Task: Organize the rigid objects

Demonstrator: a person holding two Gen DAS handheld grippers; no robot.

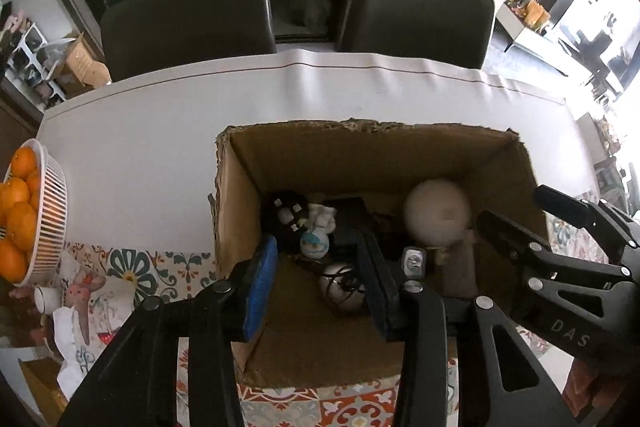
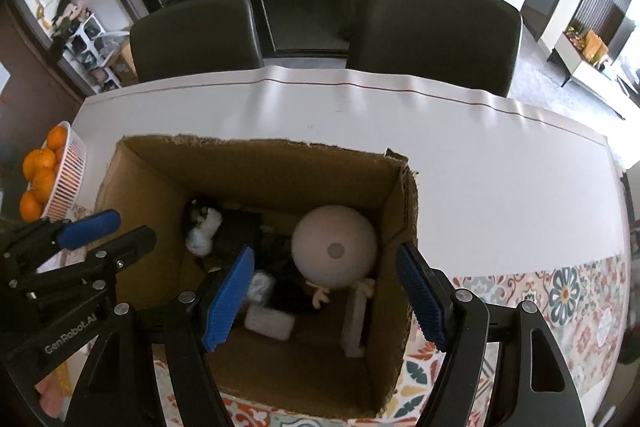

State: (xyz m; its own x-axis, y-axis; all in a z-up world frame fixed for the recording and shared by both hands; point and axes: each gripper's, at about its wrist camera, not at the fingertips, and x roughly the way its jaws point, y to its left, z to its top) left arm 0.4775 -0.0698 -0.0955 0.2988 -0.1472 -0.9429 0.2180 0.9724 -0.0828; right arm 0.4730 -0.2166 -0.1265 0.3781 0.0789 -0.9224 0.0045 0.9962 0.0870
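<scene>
left tool (image 1: pixel 320 279) "GenRobot.AI": apart, empty | right tool (image 2: pixel 326 291) "DAS": apart, empty | over box (image 2: pixel 256 163)

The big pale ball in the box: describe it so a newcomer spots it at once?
Start at the open cardboard box on the white table. Look into its far right corner, by the right wall. The ball is a smooth beige sphere with a small round grey spot, far larger than the dark and white odds and ends beside it.
</scene>
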